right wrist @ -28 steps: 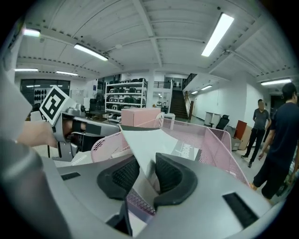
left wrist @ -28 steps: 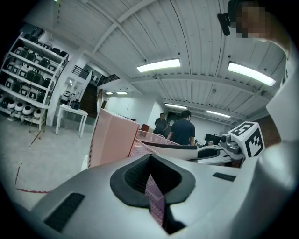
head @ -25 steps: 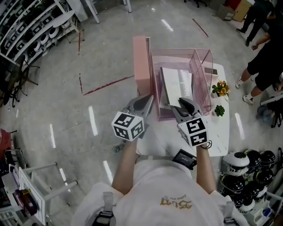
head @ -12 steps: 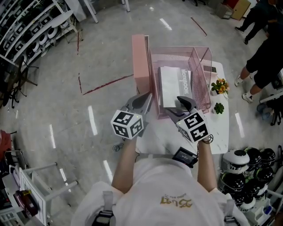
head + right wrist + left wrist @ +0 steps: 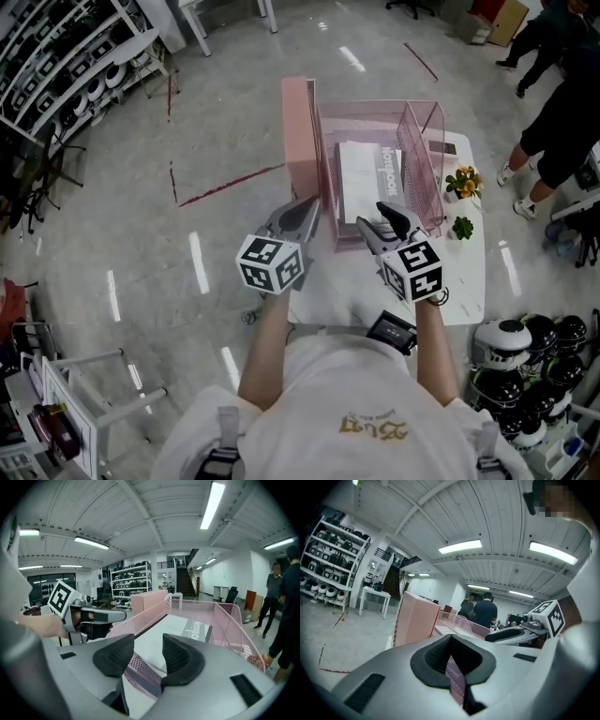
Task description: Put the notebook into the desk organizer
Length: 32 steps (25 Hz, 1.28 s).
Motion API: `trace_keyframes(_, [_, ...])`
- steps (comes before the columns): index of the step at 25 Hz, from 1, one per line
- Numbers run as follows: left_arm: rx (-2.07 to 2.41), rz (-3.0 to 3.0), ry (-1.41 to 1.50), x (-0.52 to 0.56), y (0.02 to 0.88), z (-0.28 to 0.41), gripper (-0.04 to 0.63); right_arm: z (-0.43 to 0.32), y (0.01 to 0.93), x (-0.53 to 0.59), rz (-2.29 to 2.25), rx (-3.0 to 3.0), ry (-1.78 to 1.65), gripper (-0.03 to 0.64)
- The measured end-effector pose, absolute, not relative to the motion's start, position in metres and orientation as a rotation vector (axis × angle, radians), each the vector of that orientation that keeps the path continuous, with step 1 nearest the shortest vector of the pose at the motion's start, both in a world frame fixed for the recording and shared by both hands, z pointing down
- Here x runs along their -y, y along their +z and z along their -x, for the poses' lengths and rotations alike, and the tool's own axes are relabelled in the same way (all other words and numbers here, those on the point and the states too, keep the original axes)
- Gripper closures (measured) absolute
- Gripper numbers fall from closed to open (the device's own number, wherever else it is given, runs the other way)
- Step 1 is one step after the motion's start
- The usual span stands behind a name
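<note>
We see the notebook (image 5: 361,183) lying flat inside the pink mesh desk organizer (image 5: 427,155), in the wide tray compartment. Its white cover faces up, and a dark strip with lettering runs along its right side. The organizer stands on a white bench (image 5: 469,281). A tall solid pink box (image 5: 300,131) stands upright just beside the left wall of the mesh tray. To the right of the organizer, small potted flowers (image 5: 467,186) and a little green plant (image 5: 463,231) sit on the bench, apart from it.

We hold both tools in front of the organizer's near wall, and neither touches the notebook. The left gripper (image 5: 309,208) points toward the gap between the pink box and the tray. In the left gripper view its fingers (image 5: 436,656) are pressed together with nothing between them.

The right gripper (image 5: 380,217) hovers at the near edge of the tray, aimed along the notebook. In the right gripper view its fingers (image 5: 180,658) stand apart and are closing. Nothing lies between the pads; past the gap we see only the organizer's front mesh rim and the notebook beyond it.

People (image 5: 562,122) stand on the floor off to the right.
</note>
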State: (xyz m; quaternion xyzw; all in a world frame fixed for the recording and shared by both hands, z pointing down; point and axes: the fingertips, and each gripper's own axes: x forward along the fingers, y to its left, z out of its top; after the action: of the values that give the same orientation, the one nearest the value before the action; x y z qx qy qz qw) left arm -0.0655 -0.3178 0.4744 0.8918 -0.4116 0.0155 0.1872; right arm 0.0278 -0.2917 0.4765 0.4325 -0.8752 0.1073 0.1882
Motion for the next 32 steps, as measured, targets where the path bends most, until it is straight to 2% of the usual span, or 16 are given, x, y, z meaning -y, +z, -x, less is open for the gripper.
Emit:
trace_keyframes(2, [1.169, -2.508, 0.049, 0.312, 0.475, 0.067, 0.578, -0.032, 0.474, 0.287, -1.257, 2.472, 0.308, 0.437])
trace_keyframes(9, [1.183, -2.539, 0.057, 0.283, 0.466, 0.063, 0.578, -0.048, 0.466, 0.261, -1.422, 2.532, 0.392, 0.603])
trace_keyframes(32, [1.224, -2.539, 0.138, 0.197, 0.494, 0.055, 0.578, -0.092, 0.493, 0.175, -1.693, 2.396, 0.414, 0.604])
